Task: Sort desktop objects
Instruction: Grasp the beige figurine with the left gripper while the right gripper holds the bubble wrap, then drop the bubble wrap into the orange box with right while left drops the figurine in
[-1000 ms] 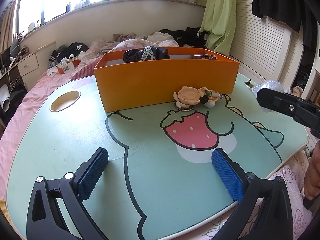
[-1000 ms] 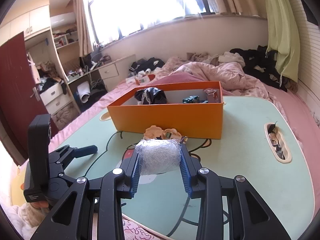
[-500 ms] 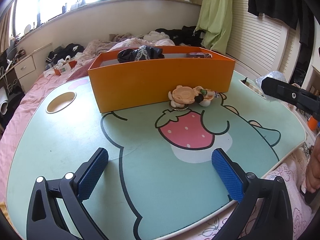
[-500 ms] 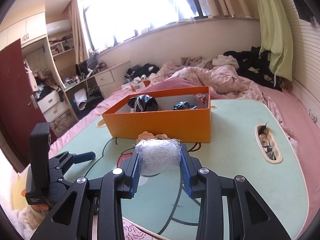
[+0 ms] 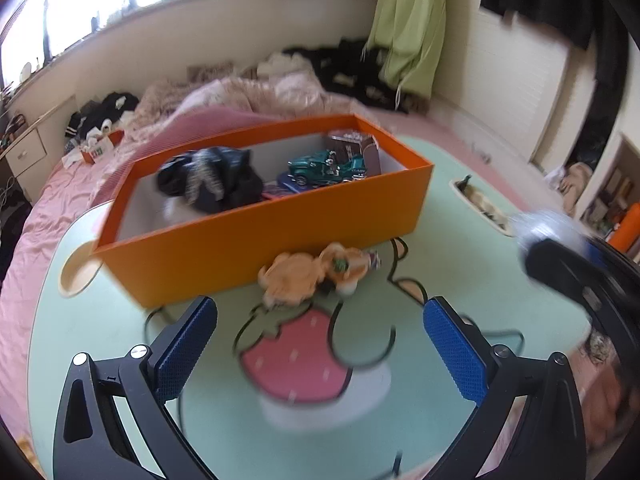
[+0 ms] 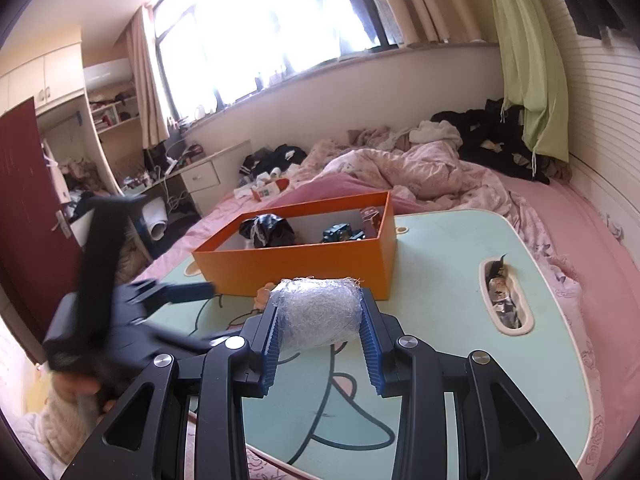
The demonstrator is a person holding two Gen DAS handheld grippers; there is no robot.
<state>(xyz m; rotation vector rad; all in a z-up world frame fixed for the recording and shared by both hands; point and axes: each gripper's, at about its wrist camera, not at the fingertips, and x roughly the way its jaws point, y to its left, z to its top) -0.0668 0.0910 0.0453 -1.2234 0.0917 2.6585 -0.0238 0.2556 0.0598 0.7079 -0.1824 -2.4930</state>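
You're working over the mint-green lap table with the strawberry cartoon print; it sits on the pink bed.

Orange box stands open-topped on the far half of the table. Inside: a dark crumpled cloth at its left end, a green toy car toward the right, a small dark carton behind the car against the far right corner.

Your left gripper is empty, fingers spread wide, blue pads hanging over the strawberry print short of the box. That view is motion-blurred.

Your right gripper is pinching a roll of clear bubble wrap; both pads press its ends and it's clear of the table, in front of the box's near wall. From the left wrist view it shows only as a blurred pale blob at the right edge.

Peach plush keychain toy lies on the table touching or just off the box's front wall, right above the strawberry; can't tell which from the blur.

Oval slot in the table's right side holds small wrappers, too small to identify.
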